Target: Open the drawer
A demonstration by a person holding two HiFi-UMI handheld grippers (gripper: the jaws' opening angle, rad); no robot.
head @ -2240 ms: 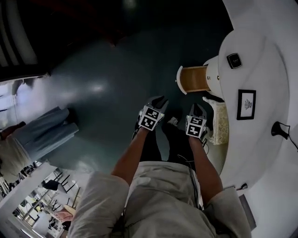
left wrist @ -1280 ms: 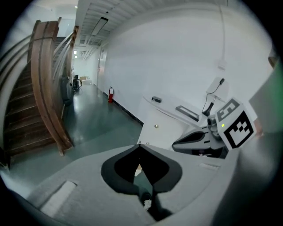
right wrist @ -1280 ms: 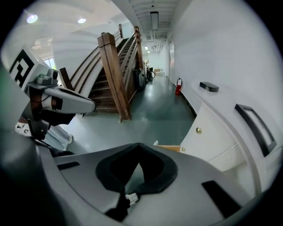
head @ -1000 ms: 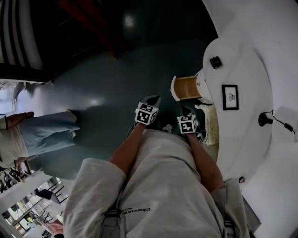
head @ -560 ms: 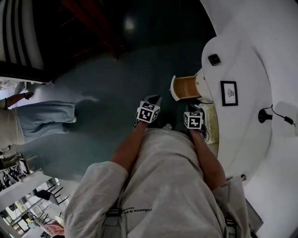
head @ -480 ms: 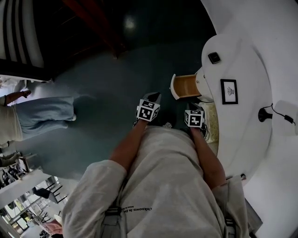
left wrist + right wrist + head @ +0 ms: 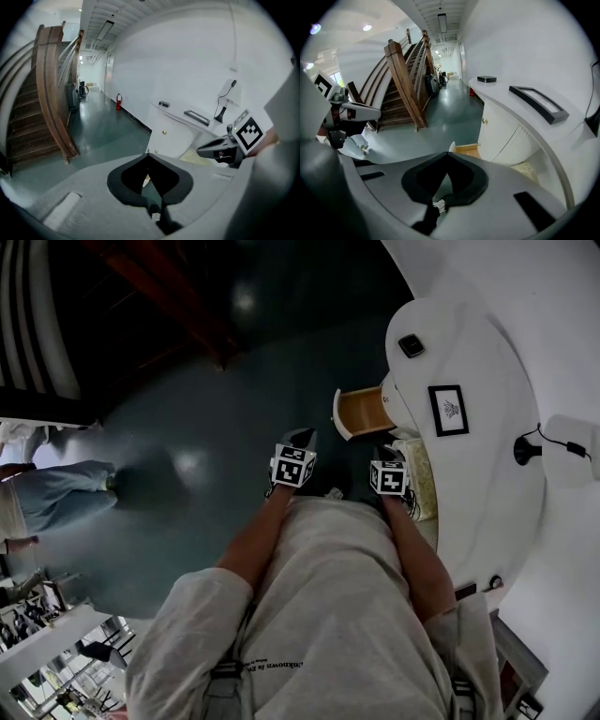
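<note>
One drawer (image 7: 359, 410) matters here, and it stands part-way out of the curved white table (image 7: 487, 484), its wooden box showing behind a white front panel. By the look of it, it is a stiff, light wooden box that should run straight on its slides, nothing fragile or soft. I'd take it by the top edge of the white front, or by a knob if that face carries one; I can't make one out from here.

It lies ahead of both tongs, nearer the right tongs (image 7: 385, 457) than the left tongs (image 7: 301, 437), and clear of both. Seen along the right tongs (image 7: 449, 153), the drawer's wood (image 7: 465, 149) sits just past the tips, almost dead ahead.

Both pairs are pinched fully together, tips meeting, with nothing between them; the left pair (image 7: 148, 154) points at the table's rounded end. They would have to spread before taking the panel.

Further off to the right, a black picture frame (image 7: 448, 410) lies on the tabletop, with dark green floor (image 7: 216, 418) to the left.
</note>
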